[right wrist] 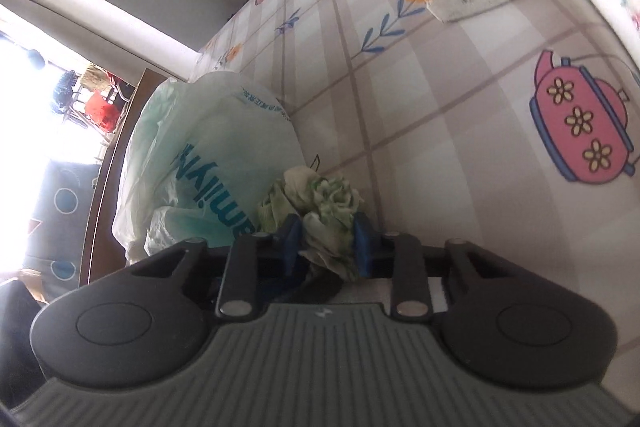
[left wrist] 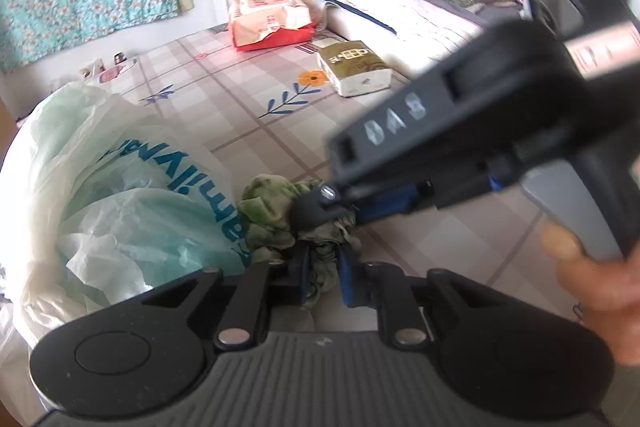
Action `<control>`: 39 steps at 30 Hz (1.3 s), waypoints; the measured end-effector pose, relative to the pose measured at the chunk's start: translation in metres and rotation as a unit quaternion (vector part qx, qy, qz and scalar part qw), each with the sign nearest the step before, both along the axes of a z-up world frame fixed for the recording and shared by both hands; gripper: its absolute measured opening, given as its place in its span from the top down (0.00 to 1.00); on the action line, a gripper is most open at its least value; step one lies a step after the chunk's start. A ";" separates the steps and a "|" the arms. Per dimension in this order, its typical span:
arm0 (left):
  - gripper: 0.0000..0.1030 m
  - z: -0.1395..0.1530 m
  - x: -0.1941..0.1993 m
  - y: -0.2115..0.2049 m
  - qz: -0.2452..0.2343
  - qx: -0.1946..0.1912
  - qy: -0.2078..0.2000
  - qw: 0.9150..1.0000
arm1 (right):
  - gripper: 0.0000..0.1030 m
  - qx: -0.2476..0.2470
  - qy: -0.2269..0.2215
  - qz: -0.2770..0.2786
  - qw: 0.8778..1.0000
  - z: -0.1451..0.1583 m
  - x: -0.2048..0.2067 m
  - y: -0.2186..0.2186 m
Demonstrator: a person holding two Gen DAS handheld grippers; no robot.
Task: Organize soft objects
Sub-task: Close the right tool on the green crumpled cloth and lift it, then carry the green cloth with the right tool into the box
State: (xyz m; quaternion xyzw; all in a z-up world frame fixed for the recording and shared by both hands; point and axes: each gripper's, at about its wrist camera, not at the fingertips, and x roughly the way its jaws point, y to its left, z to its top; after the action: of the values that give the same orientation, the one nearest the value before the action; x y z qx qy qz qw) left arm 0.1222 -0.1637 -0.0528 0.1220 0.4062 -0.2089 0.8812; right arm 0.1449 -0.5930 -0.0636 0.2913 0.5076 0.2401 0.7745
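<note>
- I am looking across the bed sheet (left wrist: 240,99), checked and printed with flowers, which is filling most of both views.
- A rolled white quilt (left wrist: 400,11) is lying along the upper right of the left wrist view.
- The pale plastic bag (left wrist: 132,187) with teal lettering is sitting at the left of both views, its mouth gaping toward me.
- A red-and-cream packet (left wrist: 268,23) is resting at upper centre, and a gold tissue pack (left wrist: 352,67) is lying just right of it.
- The crumpled green cloth (left wrist: 276,211) is lying on the sheet at lower centre, touching the bag's right edge.
- My right gripper (right wrist: 326,241) is clamping its blue pads onto the cloth.
- My left gripper (left wrist: 323,275) is pinching a fold of the same cloth, jaws nearly together.
</note>
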 end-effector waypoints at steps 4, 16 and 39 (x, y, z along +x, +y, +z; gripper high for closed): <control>0.88 0.006 -0.005 0.005 0.006 -0.014 -0.002 1.000 | 0.83 0.015 -0.001 -0.009 1.000 0.003 -0.006 -0.004; 0.89 0.075 -0.041 0.024 0.004 -0.102 -0.088 0.991 | 0.84 0.040 -0.106 -0.005 0.994 0.089 -0.034 -0.020; 0.89 0.133 -0.066 0.278 0.305 -0.084 -0.109 0.942 | 0.84 0.078 -0.067 0.319 0.942 0.173 -0.013 0.342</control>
State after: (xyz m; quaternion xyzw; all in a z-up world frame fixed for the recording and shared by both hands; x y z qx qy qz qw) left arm 0.0567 0.1147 0.0806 -0.0606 0.3065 0.0508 0.9486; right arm 0.1323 -0.2507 0.1094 0.1572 0.5008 0.5325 0.6640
